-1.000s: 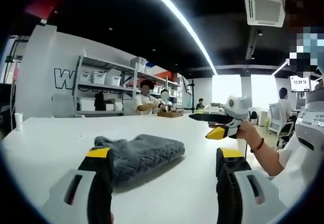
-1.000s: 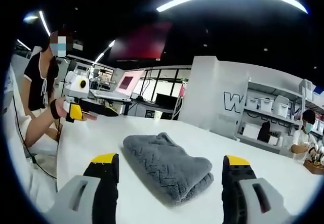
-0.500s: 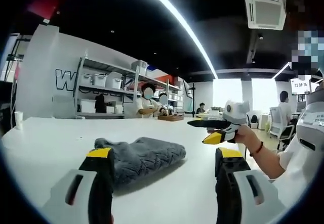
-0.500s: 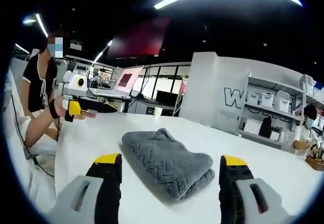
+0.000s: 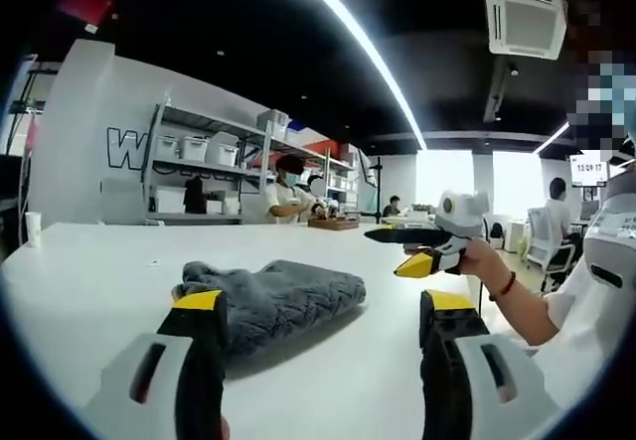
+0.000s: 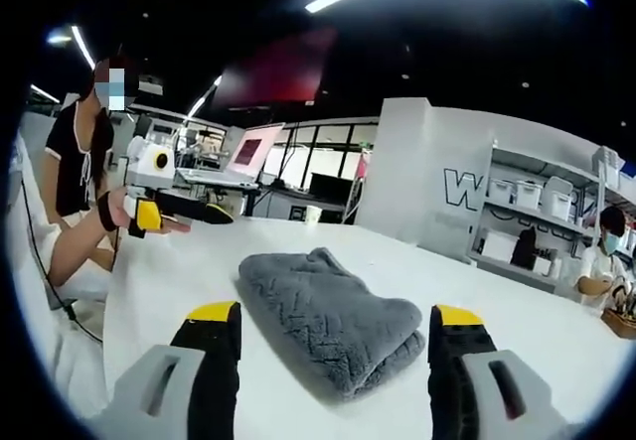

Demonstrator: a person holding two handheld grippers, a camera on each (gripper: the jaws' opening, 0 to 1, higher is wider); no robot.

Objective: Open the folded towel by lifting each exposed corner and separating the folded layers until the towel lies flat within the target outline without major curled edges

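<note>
A folded grey towel (image 5: 278, 296) lies in a thick bundle on the white table (image 5: 89, 271). In the left gripper view my left gripper (image 5: 323, 303) is open and low over the table, its left jaw tip just in front of the towel's near edge, nothing between the jaws. My right gripper (image 5: 409, 249) shows to the right of the towel, held in a hand, jaws apart. In the right gripper view the towel (image 6: 333, 316) sits between and beyond the open jaws of my right gripper (image 6: 335, 314). The left gripper (image 6: 167, 214) hovers at the table's left side.
The person (image 6: 75, 192) holding the grippers stands at the table's edge. Shelves with white bins (image 5: 199, 167) and seated people (image 5: 288, 197) are behind the table. A paper cup (image 5: 33, 227) stands at the far left of the table.
Both views shifted slightly as the hands drifted; the towel stays where it was and both grippers stay open.
</note>
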